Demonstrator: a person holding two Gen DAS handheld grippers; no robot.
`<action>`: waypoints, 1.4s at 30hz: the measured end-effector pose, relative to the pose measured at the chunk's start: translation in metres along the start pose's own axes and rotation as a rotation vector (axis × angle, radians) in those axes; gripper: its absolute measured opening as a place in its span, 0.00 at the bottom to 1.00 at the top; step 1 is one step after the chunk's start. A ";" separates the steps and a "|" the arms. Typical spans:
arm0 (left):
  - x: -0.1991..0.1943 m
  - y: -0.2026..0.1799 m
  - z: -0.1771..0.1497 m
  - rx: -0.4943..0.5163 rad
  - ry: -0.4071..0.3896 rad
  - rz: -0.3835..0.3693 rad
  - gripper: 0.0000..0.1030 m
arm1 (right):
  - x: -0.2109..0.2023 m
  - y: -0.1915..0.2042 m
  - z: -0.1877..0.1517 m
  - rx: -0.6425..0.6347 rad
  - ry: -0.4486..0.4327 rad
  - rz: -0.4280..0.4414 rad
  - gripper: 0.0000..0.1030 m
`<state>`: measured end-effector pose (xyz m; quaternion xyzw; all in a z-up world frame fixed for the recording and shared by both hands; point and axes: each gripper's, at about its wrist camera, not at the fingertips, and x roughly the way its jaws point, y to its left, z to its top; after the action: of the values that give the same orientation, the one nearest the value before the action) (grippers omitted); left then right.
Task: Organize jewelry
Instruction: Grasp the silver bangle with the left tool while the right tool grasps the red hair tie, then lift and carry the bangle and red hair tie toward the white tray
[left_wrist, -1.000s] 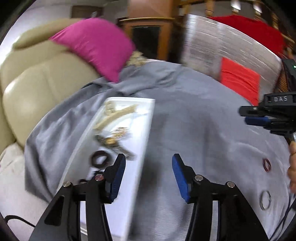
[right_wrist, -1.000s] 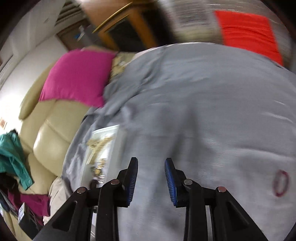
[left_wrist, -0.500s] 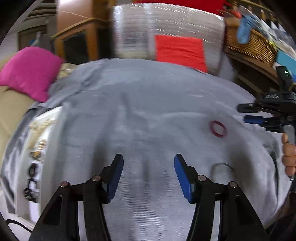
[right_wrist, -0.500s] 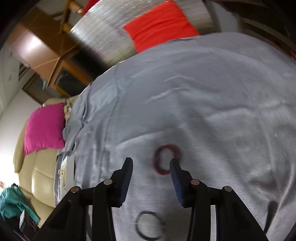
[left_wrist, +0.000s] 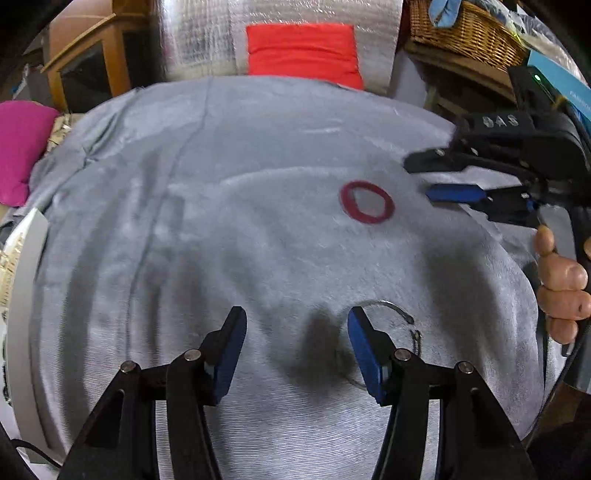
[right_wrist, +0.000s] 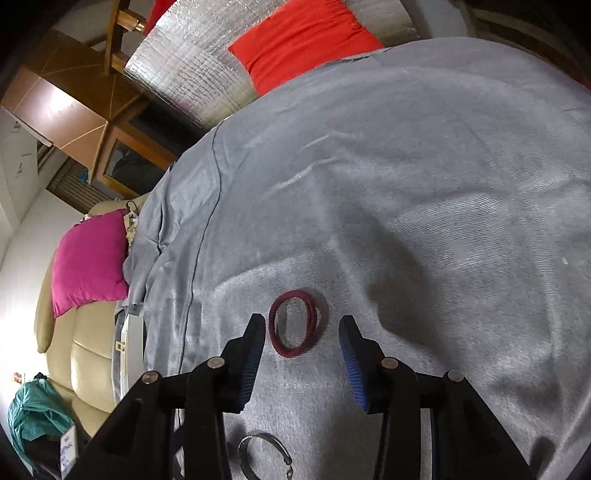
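Note:
A dark red bangle (right_wrist: 295, 323) lies flat on the grey cloth (right_wrist: 424, 166), just ahead of my open right gripper (right_wrist: 303, 345) and between its finger lines. It shows in the left wrist view (left_wrist: 366, 201) with the right gripper (left_wrist: 439, 181) beside it. A thin silver open bangle (left_wrist: 404, 323) lies by the right finger of my open, empty left gripper (left_wrist: 295, 332); it also shows low in the right wrist view (right_wrist: 262, 458). A white tray (left_wrist: 26, 258) holding jewelry sits at the far left.
A pink cushion (right_wrist: 88, 258) and a beige sofa (right_wrist: 81, 362) are to the left. A red cushion (left_wrist: 303, 51) on a silver mat lies beyond the cloth. A wicker basket (left_wrist: 465, 29) stands at the back right.
Both grippers swung right, away from the tray. The right gripper moved down close over the red bangle and opened wider. The left gripper came up beside the silver bangle.

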<state>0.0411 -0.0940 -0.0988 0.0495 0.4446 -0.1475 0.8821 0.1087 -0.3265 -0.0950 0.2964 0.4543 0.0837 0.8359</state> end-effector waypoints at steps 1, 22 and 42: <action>0.003 -0.002 -0.001 -0.002 0.012 -0.014 0.56 | 0.004 0.001 0.000 0.000 0.004 -0.001 0.43; 0.014 -0.037 -0.013 0.105 0.089 -0.171 0.72 | 0.038 0.006 0.003 -0.069 0.021 -0.095 0.44; -0.039 -0.004 0.000 0.070 -0.095 -0.045 0.59 | 0.012 0.032 0.002 -0.181 -0.097 -0.109 0.04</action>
<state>0.0178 -0.0899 -0.0675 0.0633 0.3978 -0.1850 0.8964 0.1212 -0.2959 -0.0845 0.1982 0.4192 0.0645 0.8837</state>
